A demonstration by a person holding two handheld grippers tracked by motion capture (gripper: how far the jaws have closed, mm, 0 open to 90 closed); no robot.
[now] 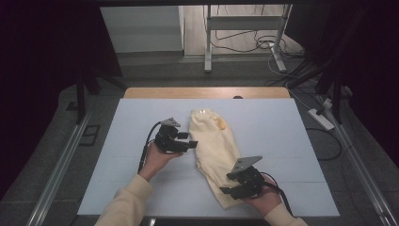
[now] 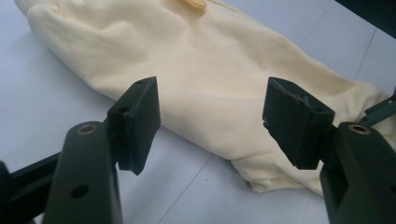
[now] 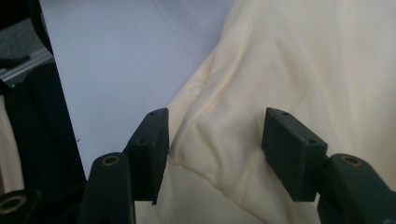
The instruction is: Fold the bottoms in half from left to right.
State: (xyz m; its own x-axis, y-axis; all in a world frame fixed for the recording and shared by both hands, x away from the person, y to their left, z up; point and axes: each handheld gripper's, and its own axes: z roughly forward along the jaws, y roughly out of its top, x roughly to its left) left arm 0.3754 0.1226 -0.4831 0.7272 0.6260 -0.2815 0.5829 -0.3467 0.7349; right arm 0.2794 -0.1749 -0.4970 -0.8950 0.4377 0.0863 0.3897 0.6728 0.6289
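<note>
Right gripper point(image 1: 235, 189), jaws apart over near end of folded pale-yellow fabric garment point(image 1: 214, 146) on white table sheet point(image 1: 282, 141), nothing pinched. Left gripper point(image 1: 190, 141), likewise parted, beside garment's left edge. Risk: pinching only top layer, so fold slipping apart.

garment point(image 1: 214, 141): soft matt cream cloth | table point(image 1: 282, 132): smooth matt pale sheet | gripper point(image 2: 210, 126) pads: matt black plastic
</note>
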